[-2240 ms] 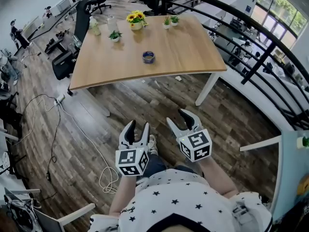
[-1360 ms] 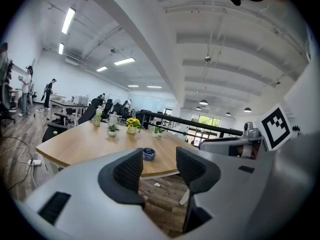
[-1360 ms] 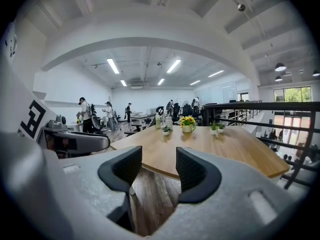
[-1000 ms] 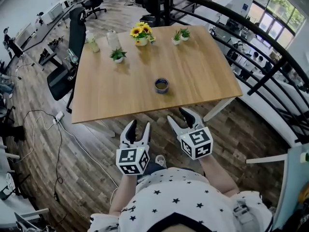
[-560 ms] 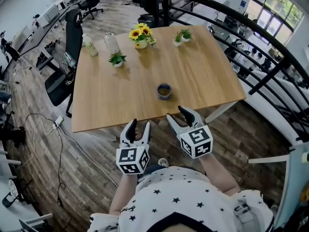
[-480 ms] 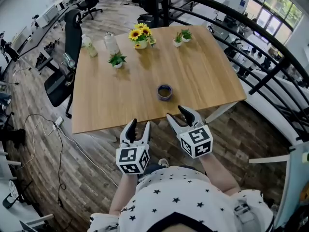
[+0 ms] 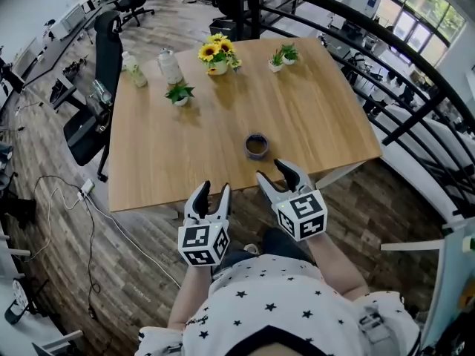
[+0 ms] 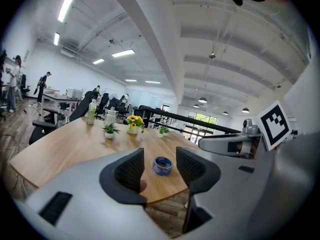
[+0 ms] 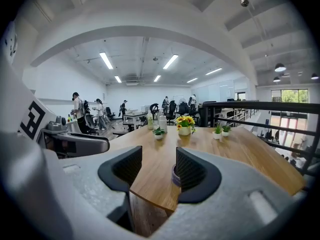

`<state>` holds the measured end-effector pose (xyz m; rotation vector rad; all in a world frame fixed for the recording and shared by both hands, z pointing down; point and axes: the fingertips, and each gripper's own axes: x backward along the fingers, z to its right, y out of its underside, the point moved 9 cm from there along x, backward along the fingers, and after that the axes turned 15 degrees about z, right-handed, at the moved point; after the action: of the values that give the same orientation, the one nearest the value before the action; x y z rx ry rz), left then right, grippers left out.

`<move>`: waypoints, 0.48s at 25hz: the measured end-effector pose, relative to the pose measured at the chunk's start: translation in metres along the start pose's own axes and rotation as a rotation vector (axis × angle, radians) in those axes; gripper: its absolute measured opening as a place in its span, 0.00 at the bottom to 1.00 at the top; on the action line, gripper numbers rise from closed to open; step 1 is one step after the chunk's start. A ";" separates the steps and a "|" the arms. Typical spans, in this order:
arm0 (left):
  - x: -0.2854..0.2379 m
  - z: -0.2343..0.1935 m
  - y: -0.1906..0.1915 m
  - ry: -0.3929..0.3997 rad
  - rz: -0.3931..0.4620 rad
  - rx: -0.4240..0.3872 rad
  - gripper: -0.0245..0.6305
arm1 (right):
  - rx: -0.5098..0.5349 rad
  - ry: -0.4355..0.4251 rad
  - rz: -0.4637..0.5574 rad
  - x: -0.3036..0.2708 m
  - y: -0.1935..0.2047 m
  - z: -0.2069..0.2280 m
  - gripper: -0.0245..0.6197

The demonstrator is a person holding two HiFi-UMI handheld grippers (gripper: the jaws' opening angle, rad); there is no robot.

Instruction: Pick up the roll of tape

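Observation:
A blue roll of tape (image 7: 257,146) lies flat on the wooden table (image 7: 185,162), near its front edge. In the left gripper view the tape (image 8: 162,166) shows between the jaws, some way ahead. In the right gripper view only a sliver of the tape (image 9: 174,173) peeks out beside the right jaw. My left gripper (image 7: 208,196) is open just short of the table's front edge, left of the tape. My right gripper (image 7: 274,175) is open too, close in front of the tape. Neither holds anything.
At the table's far side stand a sunflower pot (image 7: 216,55), small green plants (image 7: 179,93) (image 7: 283,55) and two bottles (image 7: 170,67) (image 7: 133,70). A black office chair (image 7: 95,102) stands at the left. A dark railing (image 7: 386,58) curves round the right side. Cables (image 7: 67,206) lie on the wooden floor.
The table and tape have come nearer in the head view as the person walked up. Both grippers now reach the table's front edge, still open.

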<state>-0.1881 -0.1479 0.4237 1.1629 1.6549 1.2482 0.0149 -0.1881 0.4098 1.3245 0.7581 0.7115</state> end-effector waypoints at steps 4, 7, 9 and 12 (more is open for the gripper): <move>-0.007 -0.004 -0.001 -0.006 -0.003 0.011 0.33 | 0.000 0.010 -0.012 -0.008 0.000 0.006 0.34; -0.012 -0.008 0.001 -0.014 -0.006 0.015 0.33 | -0.004 0.015 -0.017 -0.015 0.002 0.013 0.34; -0.017 -0.010 0.002 -0.021 -0.008 0.018 0.33 | -0.005 0.016 -0.019 -0.021 0.004 0.019 0.34; -0.027 -0.015 0.005 -0.035 -0.011 0.023 0.33 | -0.007 0.016 -0.022 -0.035 0.006 0.029 0.34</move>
<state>-0.1929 -0.1770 0.4330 1.1820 1.6517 1.1982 0.0183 -0.2324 0.4208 1.3043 0.7814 0.7076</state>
